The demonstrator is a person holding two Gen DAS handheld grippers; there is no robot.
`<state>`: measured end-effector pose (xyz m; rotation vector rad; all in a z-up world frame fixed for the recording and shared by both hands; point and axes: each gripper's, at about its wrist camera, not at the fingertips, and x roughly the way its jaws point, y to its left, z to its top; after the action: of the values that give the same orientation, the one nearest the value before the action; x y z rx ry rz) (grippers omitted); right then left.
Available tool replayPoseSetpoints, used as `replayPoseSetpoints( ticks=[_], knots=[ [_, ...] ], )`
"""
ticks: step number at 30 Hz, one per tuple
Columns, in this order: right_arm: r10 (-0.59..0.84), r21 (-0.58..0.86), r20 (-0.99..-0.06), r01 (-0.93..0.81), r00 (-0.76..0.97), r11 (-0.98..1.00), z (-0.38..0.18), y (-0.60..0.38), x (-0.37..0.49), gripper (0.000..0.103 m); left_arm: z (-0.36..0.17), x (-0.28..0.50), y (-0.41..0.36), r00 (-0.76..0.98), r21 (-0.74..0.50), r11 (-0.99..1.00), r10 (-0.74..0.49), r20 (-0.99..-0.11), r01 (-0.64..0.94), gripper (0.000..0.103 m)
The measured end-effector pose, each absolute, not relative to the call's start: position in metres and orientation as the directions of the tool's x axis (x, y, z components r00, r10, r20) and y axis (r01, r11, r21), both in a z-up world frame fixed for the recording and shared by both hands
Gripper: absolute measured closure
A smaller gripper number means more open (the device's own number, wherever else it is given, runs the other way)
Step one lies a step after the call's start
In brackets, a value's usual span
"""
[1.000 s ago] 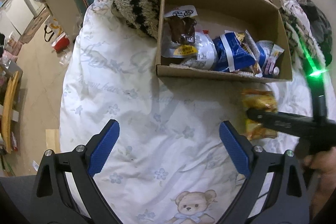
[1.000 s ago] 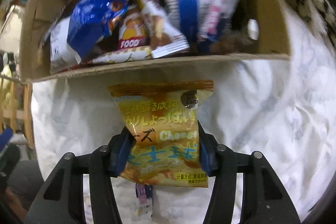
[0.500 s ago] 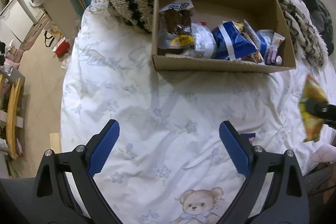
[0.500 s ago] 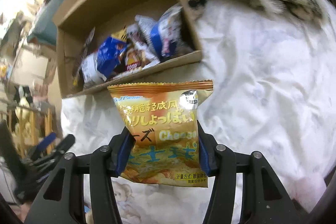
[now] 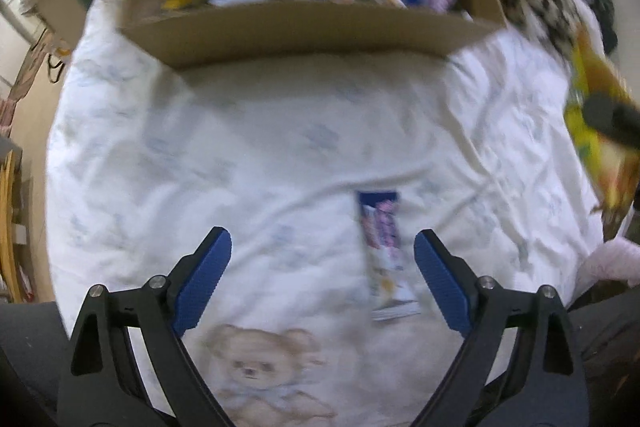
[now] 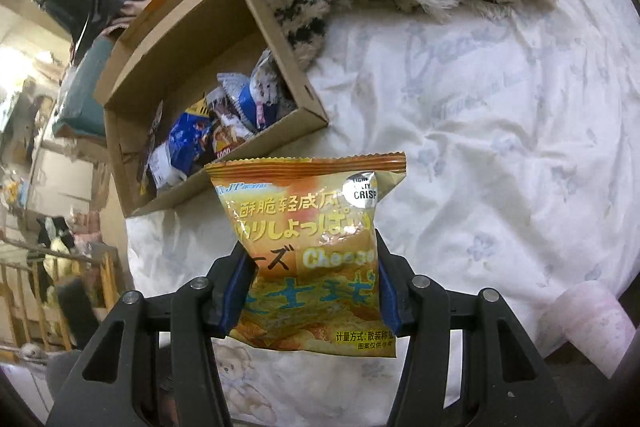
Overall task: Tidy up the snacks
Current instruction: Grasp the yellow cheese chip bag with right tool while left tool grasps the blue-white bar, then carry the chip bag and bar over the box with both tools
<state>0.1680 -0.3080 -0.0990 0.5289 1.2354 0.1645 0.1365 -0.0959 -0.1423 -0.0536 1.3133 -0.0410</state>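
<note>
right tool (image 6: pixel 316 291) grips a chip bag (image 6: pixel 308 247) above the bed (image 6: pixel 500 147); left tool (image 5: pixel 322 283), closing, spans a snack bar (image 5: pixel 384 247) without touching.

The left hand-held gripper (image 5: pixel 322 281), black-framed with blue ribbed pads, points steeply downward, its jaws wide apart but closing, with nothing pressed between them. The right hand-held gripper (image 6: pixel 312 291), of the same build, tilts downward with both pads clamped on an orange crisp packet (image 6: pixel 308 247).
</note>
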Motion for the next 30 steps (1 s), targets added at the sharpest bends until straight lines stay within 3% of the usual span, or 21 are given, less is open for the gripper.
replayPoseSetpoints(
  ticks=[3,8,15,17,19,30],
  knots=[
    [0.431,0.500,-0.844,0.180,0.319,0.847,-0.105,-0.309,0.169,0.047,-0.158,0.137,-0.115,0.223,-0.056,0.998,-0.060,-0.973,0.021,0.020],
    [0.441,0.510,-0.839,0.178,0.319,0.841,-0.105,-0.310,0.169,0.047,-0.172,0.144,-0.126,0.190,-0.023,0.999,-0.027,-0.981,0.021,0.047],
    [0.455,0.529,-0.826,0.178,0.331,0.830,-0.101,-0.310,0.171,0.047,-0.179,0.149,-0.133,0.170,0.002,0.999,-0.005,-0.985,0.042,0.048],
    [0.458,0.530,-0.825,0.172,0.331,0.830,-0.100,-0.307,0.172,0.047,-0.185,0.148,-0.133,0.150,0.002,0.998,-0.007,-0.989,0.056,0.073],
    [0.459,0.530,-0.825,0.169,0.331,0.831,-0.100,-0.306,0.173,0.047,-0.186,0.146,-0.133,0.131,-0.021,0.999,-0.024,-0.991,0.027,0.089],
    [0.455,0.523,-0.826,0.154,0.332,0.838,-0.099,-0.300,0.176,0.047,-0.170,0.149,-0.087,0.159,-0.009,0.999,-0.002,-0.987,-0.041,0.089]
  ],
)
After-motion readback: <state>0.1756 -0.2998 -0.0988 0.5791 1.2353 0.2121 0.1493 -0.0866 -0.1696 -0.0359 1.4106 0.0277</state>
